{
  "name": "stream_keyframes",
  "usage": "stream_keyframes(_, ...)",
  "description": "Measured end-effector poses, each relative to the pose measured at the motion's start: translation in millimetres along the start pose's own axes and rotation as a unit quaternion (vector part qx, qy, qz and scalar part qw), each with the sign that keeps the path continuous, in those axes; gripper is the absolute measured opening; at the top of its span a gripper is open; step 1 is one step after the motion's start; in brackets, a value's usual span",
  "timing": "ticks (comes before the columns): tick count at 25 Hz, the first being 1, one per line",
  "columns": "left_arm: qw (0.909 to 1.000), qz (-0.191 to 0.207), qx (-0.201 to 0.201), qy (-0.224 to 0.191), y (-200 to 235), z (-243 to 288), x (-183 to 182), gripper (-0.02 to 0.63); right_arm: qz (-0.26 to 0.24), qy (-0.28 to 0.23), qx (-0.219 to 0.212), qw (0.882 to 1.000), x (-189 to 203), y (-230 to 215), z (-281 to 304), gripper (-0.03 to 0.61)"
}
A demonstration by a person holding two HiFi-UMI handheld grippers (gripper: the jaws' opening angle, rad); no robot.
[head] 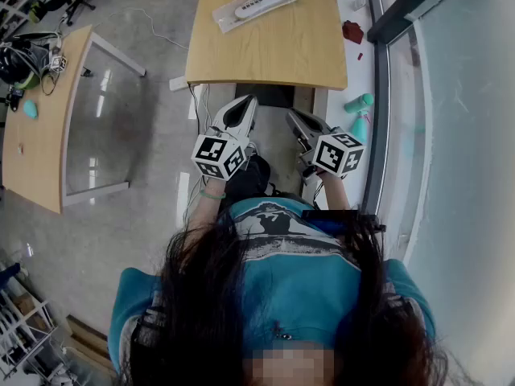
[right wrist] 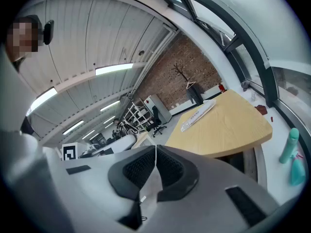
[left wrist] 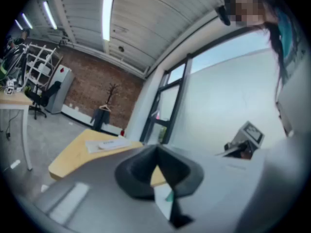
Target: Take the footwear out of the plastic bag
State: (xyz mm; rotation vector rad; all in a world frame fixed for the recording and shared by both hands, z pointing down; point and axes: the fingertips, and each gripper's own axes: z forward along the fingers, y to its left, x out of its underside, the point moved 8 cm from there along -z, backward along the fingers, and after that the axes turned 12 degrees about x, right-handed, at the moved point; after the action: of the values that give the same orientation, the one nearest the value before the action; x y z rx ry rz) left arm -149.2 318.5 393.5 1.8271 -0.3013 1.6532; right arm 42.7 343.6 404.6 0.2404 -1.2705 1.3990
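Head view: white footwear (head: 259,4), clear bag (head: 228,18)

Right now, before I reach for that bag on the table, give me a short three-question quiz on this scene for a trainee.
1. True or false: the left gripper and the right gripper both have their jaws shut on nothing.
2. Where does the plastic bag lie? A: on the far end of the wooden table. B: under it. C: in a gripper.
3. What shows inside the bag?
Key: 1 true. 2 A. 3 the white footwear, not yet taken out.
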Motion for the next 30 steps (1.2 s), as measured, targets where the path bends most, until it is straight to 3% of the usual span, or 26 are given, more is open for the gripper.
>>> stream_keyframes(6,1.0,0.004,-0.002,-0.007,91,15,-33,0.002,0.001,-0.022,0.039,0.999,-42,2,75,0.014)
stream_keyframes(10,0.9998,-0.015,-0.008,-0.012,131,25,-37,0.002,0.015,-0.025,0.062,0.998,-58,-8,99,0.014)
stream_keyframes(17,0.9989,-0.046,0.01,0.003,158,50,-28,0.002,0.043,-0.01,0.095,0.995,-65,-25,117,0.015)
stream_keyframes(21,0.9985,-0.053,0.014,0.007,167,62,-25,0.002,0.056,-0.001,0.092,0.994,-70,-35,128,0.015)
stream_keyframes(30,0.9989,-0.044,-0.016,0.003,200,96,-33,0.002,0.094,0.007,0.081,0.992,-107,-87,171,0.017)
